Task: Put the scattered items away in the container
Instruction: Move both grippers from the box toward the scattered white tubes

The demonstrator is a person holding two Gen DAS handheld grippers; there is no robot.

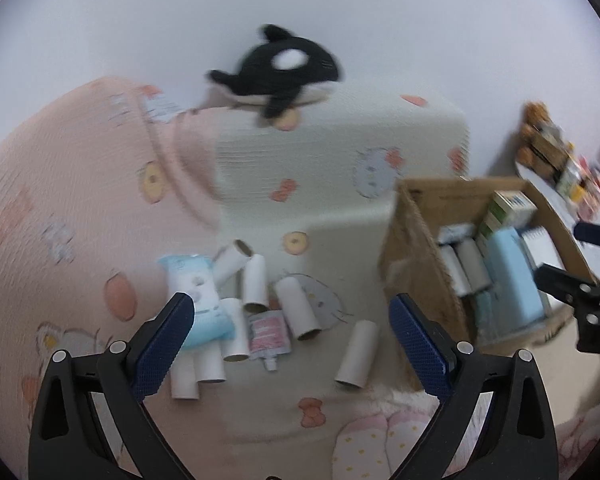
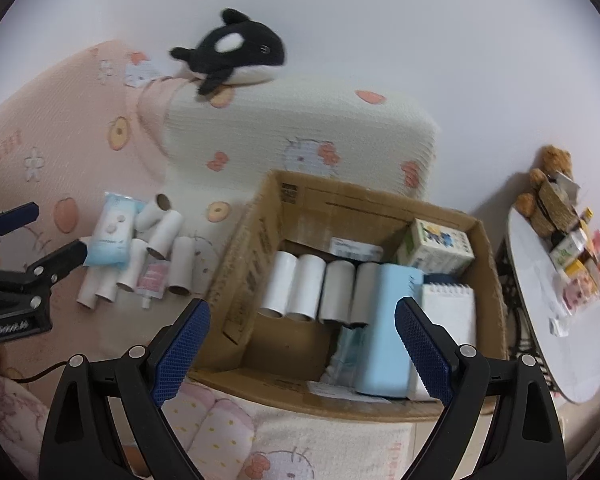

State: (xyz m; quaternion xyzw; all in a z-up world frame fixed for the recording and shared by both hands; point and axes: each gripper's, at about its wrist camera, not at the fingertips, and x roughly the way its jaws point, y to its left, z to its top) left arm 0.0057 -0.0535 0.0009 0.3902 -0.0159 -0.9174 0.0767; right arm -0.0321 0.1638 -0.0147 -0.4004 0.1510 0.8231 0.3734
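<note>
Cardboard box (image 1: pixel 416 248) blurred; its contents partly hidden behind its wall.

Matt corrugated cardboard box (image 2: pixel 260 216) w/ smooth paper tubes (image 2: pixel 300 286) inside, ribbed cloth cushion (image 2: pixel 300 120) behind it, fuzzy plush orca (image 2: pixel 228 52) atop that, glossy plastic packet (image 2: pixel 112 236) left of box.

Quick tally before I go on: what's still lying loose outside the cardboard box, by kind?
Cardboard tubes: 7
Blue-and-white tissue pack: 1
Pink spouted pouch: 1
Total: 9
</note>
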